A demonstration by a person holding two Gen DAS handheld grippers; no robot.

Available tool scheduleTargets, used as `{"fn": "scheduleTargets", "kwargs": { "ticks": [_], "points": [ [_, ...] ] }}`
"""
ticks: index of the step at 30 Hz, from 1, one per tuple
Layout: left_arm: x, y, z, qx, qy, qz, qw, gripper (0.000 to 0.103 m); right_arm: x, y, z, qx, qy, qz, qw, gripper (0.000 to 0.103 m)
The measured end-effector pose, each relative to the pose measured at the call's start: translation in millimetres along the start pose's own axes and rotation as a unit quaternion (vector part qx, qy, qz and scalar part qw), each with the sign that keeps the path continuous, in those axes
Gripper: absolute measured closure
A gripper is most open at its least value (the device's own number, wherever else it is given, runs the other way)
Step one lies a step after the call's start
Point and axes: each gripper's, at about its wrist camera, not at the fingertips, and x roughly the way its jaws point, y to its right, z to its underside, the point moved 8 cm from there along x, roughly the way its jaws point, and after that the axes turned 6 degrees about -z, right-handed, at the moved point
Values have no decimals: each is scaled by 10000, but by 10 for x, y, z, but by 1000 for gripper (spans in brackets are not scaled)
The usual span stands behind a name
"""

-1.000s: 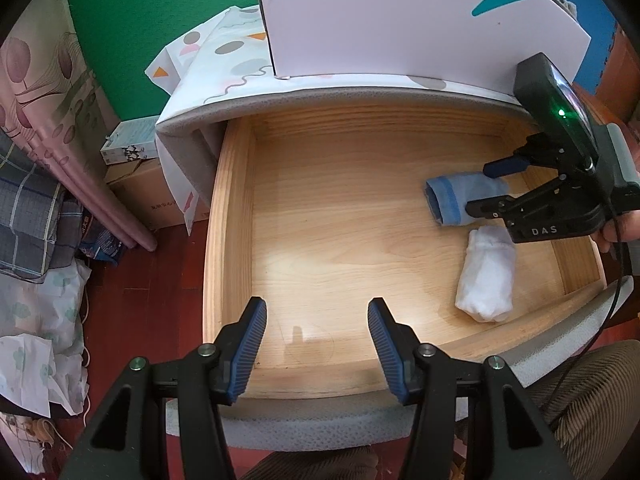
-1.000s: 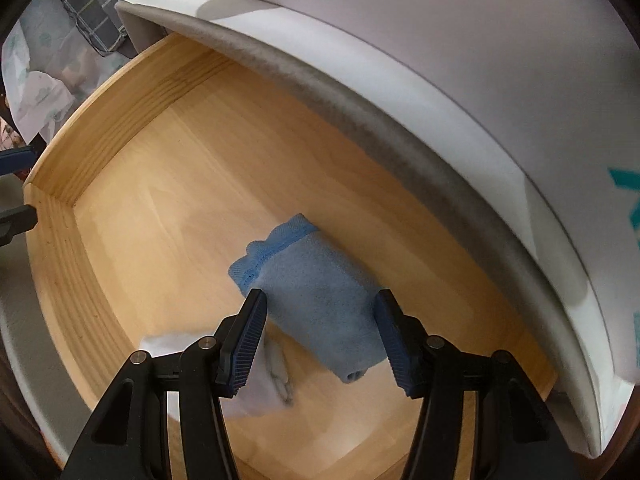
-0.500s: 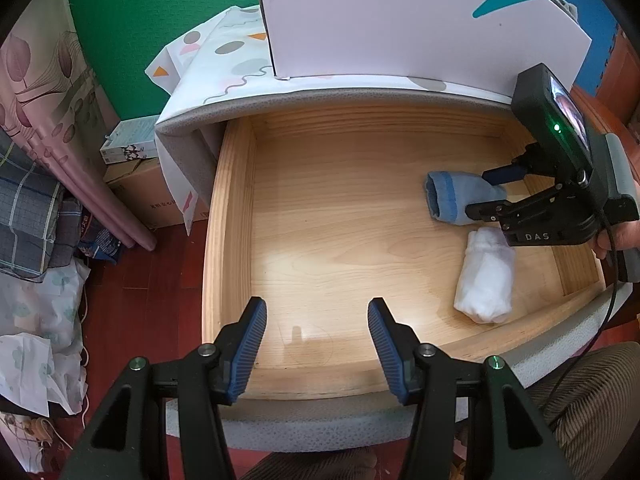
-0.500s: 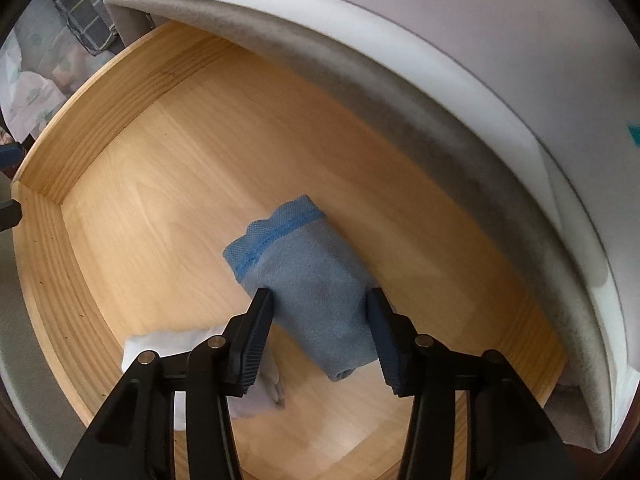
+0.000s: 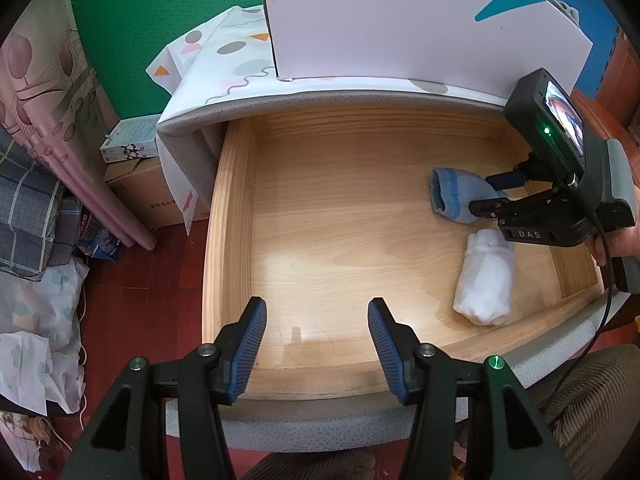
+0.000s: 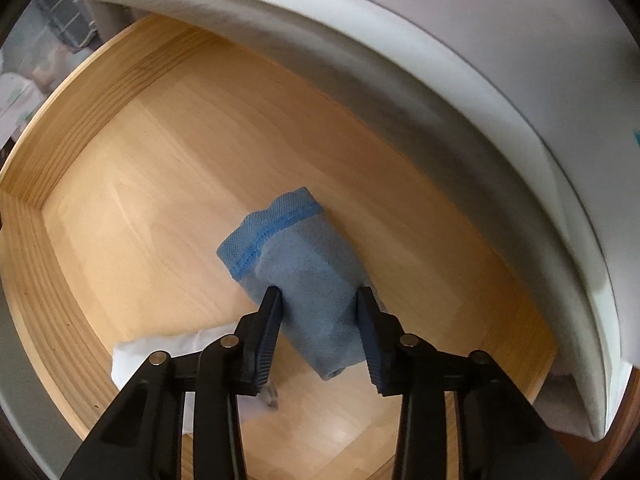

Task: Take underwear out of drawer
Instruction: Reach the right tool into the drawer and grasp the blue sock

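The wooden drawer (image 5: pixel 232 216) stands pulled open. A rolled blue underwear (image 6: pixel 296 272) lies at its right side; it also shows in the left wrist view (image 5: pixel 452 196). A rolled white underwear (image 5: pixel 486 280) lies next to it, nearer the drawer front, partly hidden behind my right gripper's finger in the right wrist view (image 6: pixel 160 344). My right gripper (image 6: pixel 318 300) has its two pads pressed against the sides of the blue roll, low in the drawer. My left gripper (image 5: pixel 316 316) is open and empty above the drawer's front edge.
The padded grey desk edge (image 5: pixel 320 98) overhangs the drawer's back, with a white board (image 5: pixel 400 20) standing on it. A cardboard box (image 5: pixel 148 196) and bedding (image 5: pixel 32 216) lie on the floor at the left. The person's leg (image 5: pixel 580 392) is at lower right.
My right gripper has moved forward and down over the blue roll and its fingers have closed in onto it. My left gripper has stayed still.
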Motion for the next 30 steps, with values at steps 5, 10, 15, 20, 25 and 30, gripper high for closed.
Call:
{"fn": "scheduleTargets", "kwargs": {
  "ticks": [5,10,15,20,25,30],
  "points": [
    [-9,0,5,-10,19,20,10000,49,-1,70,68,322,-156,96,9993,69],
    [-18,-9,-17,-65,41,51,10000,49,-12,146,201,738,-383,206,9963,69],
    [-28,-13,-20,-91,65,86,9999,49,-16,170,357,1104,-671,289,9912,69],
    [-53,-12,-17,-112,105,122,9998,49,-42,159,535,1461,-958,333,9841,69],
    [-75,-2,-25,-120,140,159,9997,49,-38,113,743,2009,-1312,172,9706,69],
    [-93,13,-28,-102,164,189,9996,49,-52,26,856,2209,-1494,23,9638,66]
  ]
}}
